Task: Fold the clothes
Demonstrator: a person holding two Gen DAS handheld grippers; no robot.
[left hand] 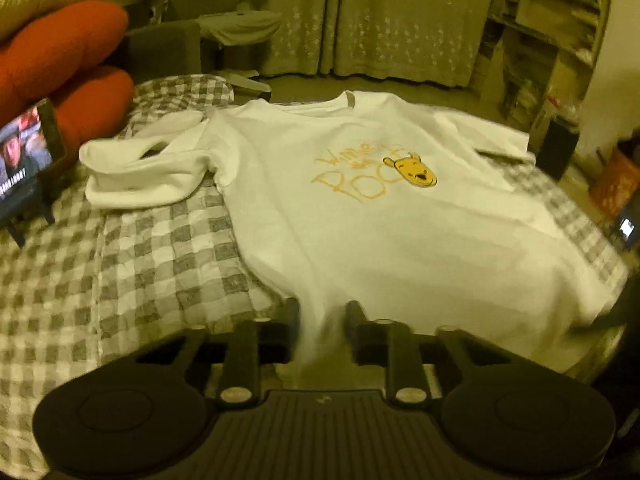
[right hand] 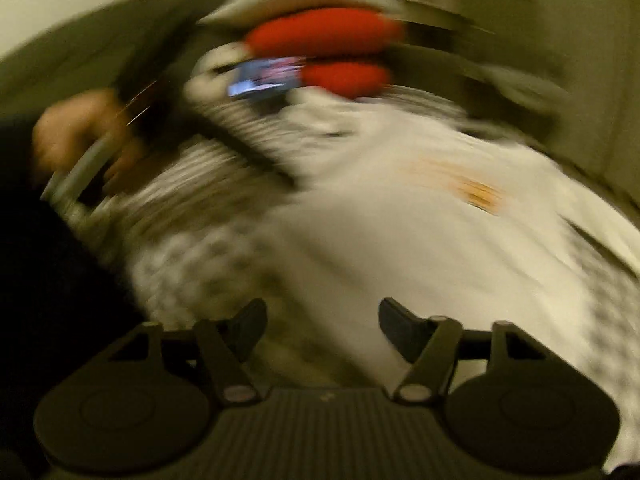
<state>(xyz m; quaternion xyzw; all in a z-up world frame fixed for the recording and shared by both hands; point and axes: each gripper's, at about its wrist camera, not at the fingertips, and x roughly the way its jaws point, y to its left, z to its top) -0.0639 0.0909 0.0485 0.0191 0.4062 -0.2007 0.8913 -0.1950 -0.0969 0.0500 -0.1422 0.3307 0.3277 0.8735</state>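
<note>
1. Lying face up on the checked bedspread (left hand: 160, 248), your white T-shirt (left hand: 360, 216) shows orange lettering and a yellow bear-face print (left hand: 416, 170) on the chest.
2. Its collar points away from you; one sleeve (left hand: 140, 176) is bunched and curled on the left, near the red cushions (left hand: 68, 64).
3. Your left gripper (left hand: 322, 316) sits at the hem, its fingers closed down on a raised fold of the white fabric.
4. Your right gripper (right hand: 322, 320) hovers over the shirt's near part in a heavily blurred view, fingers spread apart and holding nothing.
</note>
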